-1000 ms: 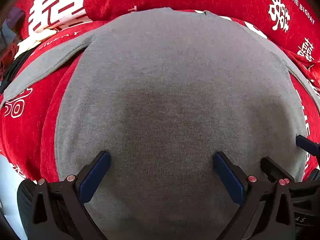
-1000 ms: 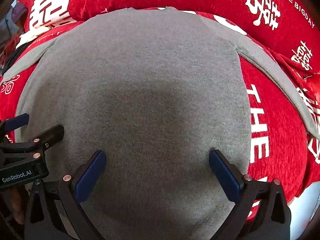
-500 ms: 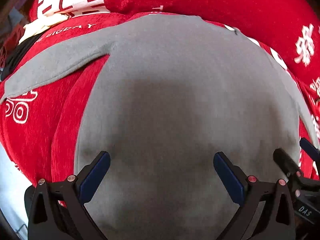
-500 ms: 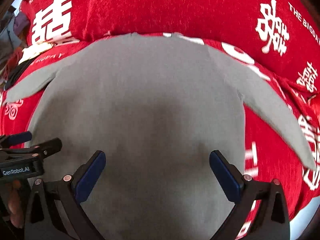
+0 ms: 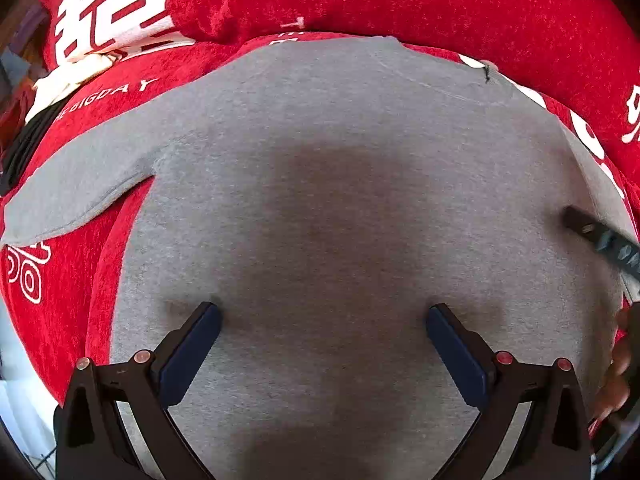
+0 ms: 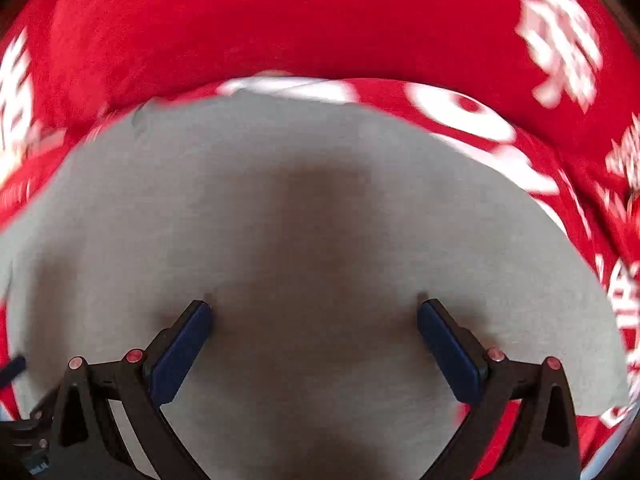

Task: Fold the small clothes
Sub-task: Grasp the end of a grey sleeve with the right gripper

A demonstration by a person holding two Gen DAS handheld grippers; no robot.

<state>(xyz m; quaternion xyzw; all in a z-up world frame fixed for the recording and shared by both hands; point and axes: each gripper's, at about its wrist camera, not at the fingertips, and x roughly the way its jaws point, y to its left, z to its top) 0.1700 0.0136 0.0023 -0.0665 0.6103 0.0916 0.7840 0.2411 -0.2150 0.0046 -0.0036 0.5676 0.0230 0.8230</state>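
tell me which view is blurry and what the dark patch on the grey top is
Right wrist view: motion-smeared, white print on the red blanket streaked. Left wrist view: sharp, knit of the grey top readable. Both views: soft shadow ahead of the open fingers; fisheye bulges everything.

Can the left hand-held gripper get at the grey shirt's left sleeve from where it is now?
Probably yes: the left hand-held gripper is open, and the sleeve lies flat, uncovered, on the red cover.
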